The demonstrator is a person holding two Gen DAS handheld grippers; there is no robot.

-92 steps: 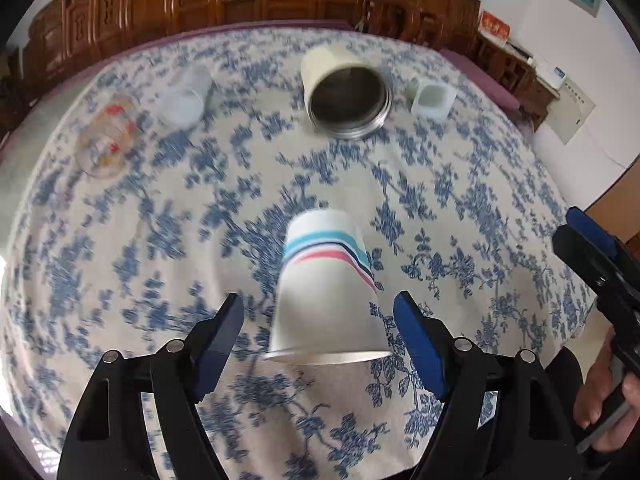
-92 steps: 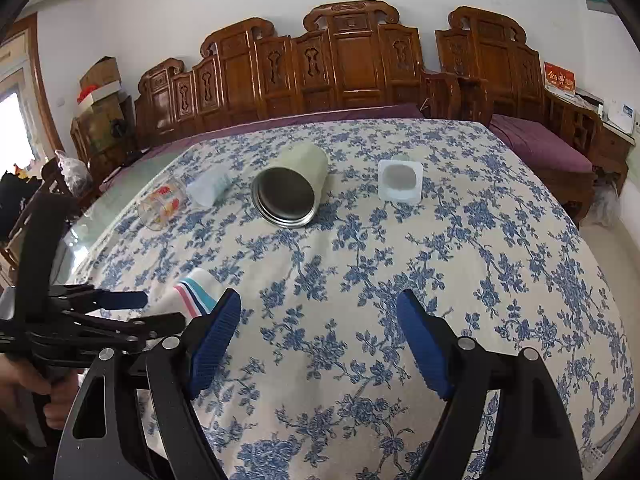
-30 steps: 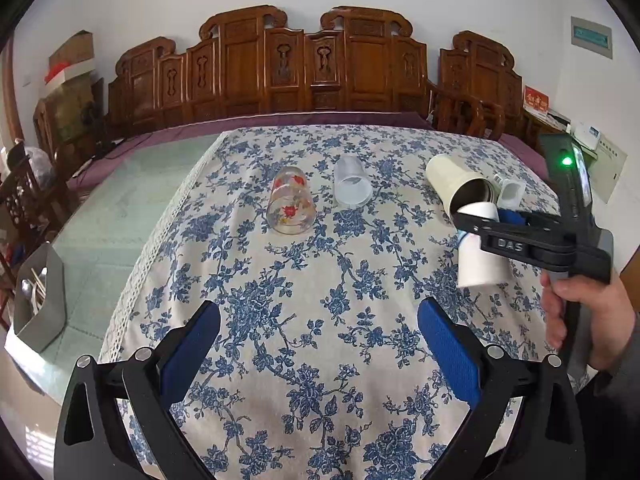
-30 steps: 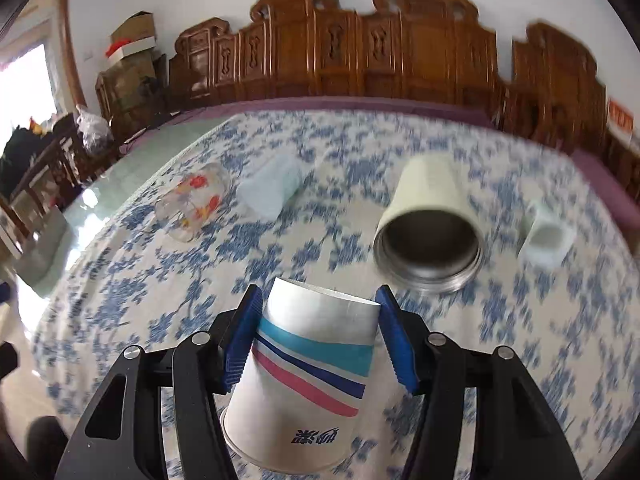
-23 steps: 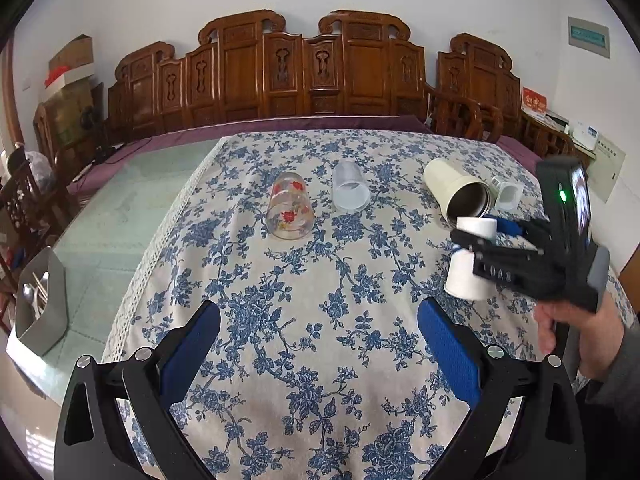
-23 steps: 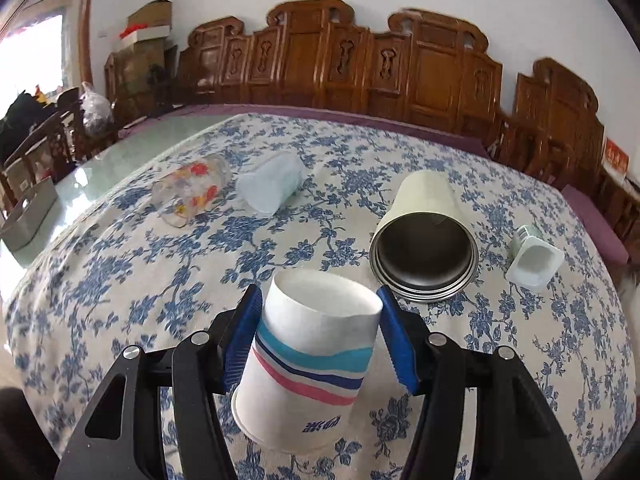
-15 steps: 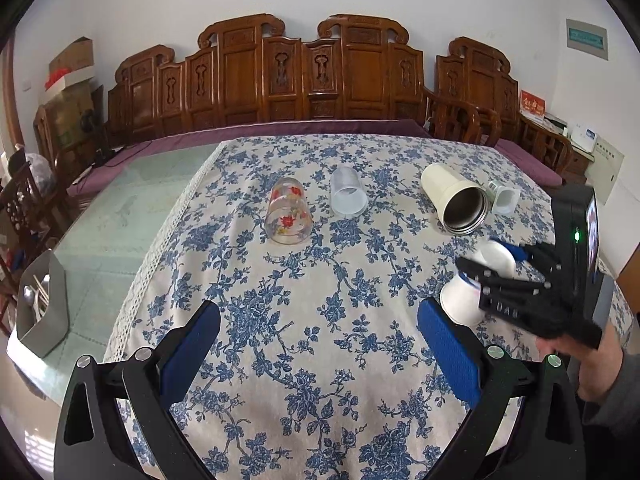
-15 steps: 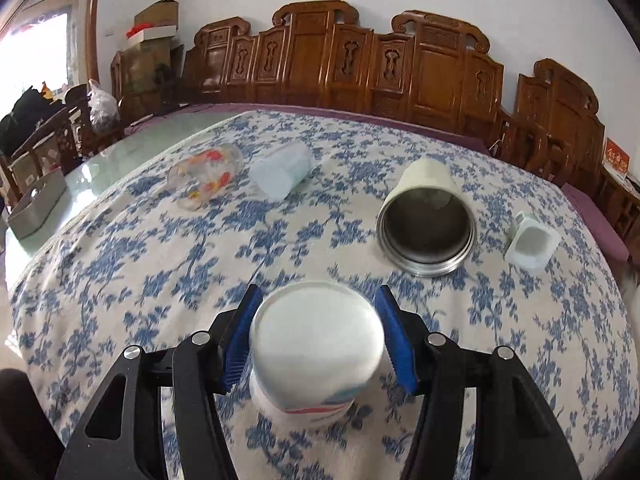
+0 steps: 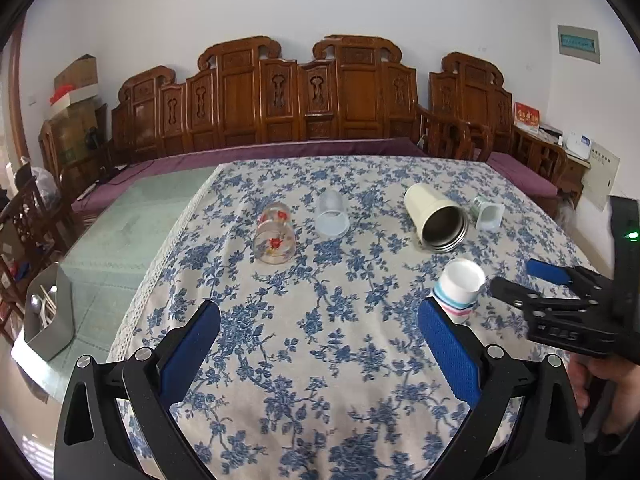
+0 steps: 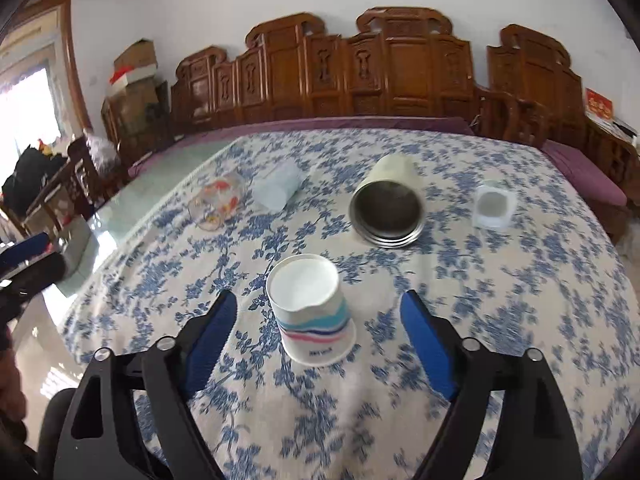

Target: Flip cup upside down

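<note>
We find the paper cup (image 10: pixel 310 314) standing mouth-down on the counter (image 10: pixel 520 300), just in front of the steel tumbler (image 10: pixel 386 208). Right tool (image 10: pixel 320 332) spread, straddling the cup without contact; left tool (image 9: pixel 320 344) spread, empty. Flip appears done; only withdrawal left.

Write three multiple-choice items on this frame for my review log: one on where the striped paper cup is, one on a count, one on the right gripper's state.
1. Where is the paper cup?
A. on the tablecloth, base up
B. in the left gripper
C. inside the steel tumbler

2. How many other vessels lie on their sides on the tablecloth?
A. two
B. four
C. six

3. How is the right gripper?
A. shut on the cup
B. open, pads clear of the cup
C. out of view

Key: 1 A, its wide rim is on the cloth; 2 B, flowered glass, frosted cup, steel tumbler, small white cup; 3 B, gaps show on both sides.
</note>
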